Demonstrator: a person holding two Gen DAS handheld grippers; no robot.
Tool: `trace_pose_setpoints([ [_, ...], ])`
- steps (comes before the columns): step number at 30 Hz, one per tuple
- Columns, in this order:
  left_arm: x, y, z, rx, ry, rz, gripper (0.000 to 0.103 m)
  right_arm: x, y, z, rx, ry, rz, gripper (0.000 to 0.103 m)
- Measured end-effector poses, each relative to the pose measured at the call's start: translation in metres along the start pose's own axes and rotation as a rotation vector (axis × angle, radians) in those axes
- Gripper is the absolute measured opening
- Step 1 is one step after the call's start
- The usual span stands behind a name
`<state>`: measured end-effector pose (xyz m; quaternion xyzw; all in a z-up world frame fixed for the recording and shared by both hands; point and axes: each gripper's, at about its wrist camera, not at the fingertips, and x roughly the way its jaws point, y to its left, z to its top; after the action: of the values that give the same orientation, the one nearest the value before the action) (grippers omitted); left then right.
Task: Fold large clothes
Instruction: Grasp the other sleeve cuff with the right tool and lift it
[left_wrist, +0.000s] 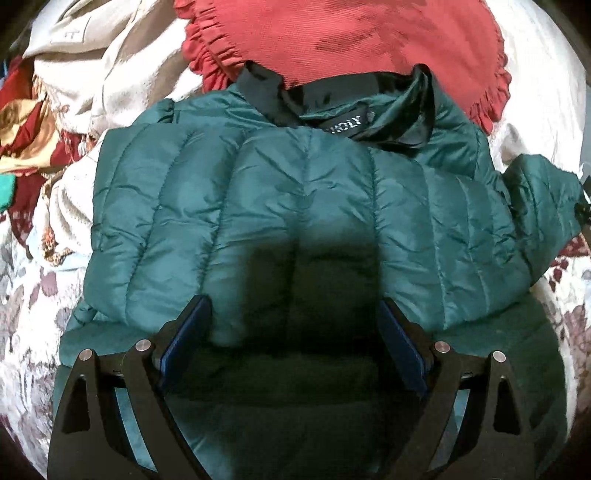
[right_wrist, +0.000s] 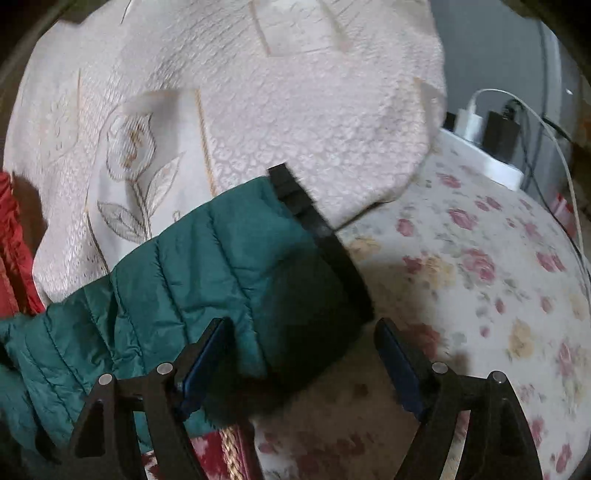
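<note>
A teal quilted puffer jacket (left_wrist: 280, 206) lies on the bed, collar and black label (left_wrist: 351, 125) at the far side, one sleeve folded across its body. My left gripper (left_wrist: 295, 306) hovers over the jacket's near part, jaws wide apart, holding nothing. In the right wrist view the jacket's other sleeve (right_wrist: 207, 266) stretches out to the right, ending in a black cuff (right_wrist: 325, 243). My right gripper (right_wrist: 303, 328) is open, its jaws either side of the sleeve end just before the cuff, not closed on it.
A red ruffled pillow (left_wrist: 351, 40) lies behind the collar. Beige and red cloths (left_wrist: 85, 85) are piled at the left. A cream embroidered pillow (right_wrist: 240, 103) lies behind the sleeve. The floral bedsheet (right_wrist: 480, 280) extends right. A white power strip with chargers (right_wrist: 480, 144) sits at the bed's far edge.
</note>
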<state>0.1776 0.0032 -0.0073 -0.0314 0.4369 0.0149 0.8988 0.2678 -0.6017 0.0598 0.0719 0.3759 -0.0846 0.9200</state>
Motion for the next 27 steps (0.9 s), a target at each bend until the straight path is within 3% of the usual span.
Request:
trace_pose_setpoints([
  [1, 0.0, -0.001, 0.0, 0.005, -0.001, 0.005, 0.091, -0.002, 0.005, -0.001, -0.014, -0.001, 0.004, 0.034],
  [2, 0.0, -0.001, -0.001, 0.006, -0.003, 0.006, 0.091, -0.002, 0.004, 0.0, -0.016, 0.005, 0.014, 0.022],
  [4, -0.003, 0.001, -0.001, -0.002, -0.01, 0.001, 0.091, -0.018, 0.013, -0.008, -0.022, -0.02, 0.0, 0.015],
  [12, -0.022, 0.019, 0.004, -0.05, -0.047, -0.003, 0.091, -0.125, 0.053, -0.064, 0.019, -0.145, -0.074, 0.013],
  [16, -0.04, 0.036, 0.008, -0.074, -0.101, 0.023, 0.091, -0.162, 0.11, -0.103, -0.013, -0.179, -0.043, 0.013],
  [22, -0.048, 0.073, 0.005, -0.149, -0.111, 0.087, 0.091, -0.148, 0.239, -0.166, -0.231, -0.094, 0.072, 0.013],
  [25, -0.055, 0.091, 0.006, -0.197, -0.123, 0.088, 0.091, -0.136, 0.3, -0.183, -0.409, -0.045, 0.058, 0.013],
  [27, -0.059, 0.099, 0.009, -0.221, -0.136, 0.086, 0.091, -0.136, 0.326, -0.189, -0.448, -0.053, 0.065, 0.013],
])
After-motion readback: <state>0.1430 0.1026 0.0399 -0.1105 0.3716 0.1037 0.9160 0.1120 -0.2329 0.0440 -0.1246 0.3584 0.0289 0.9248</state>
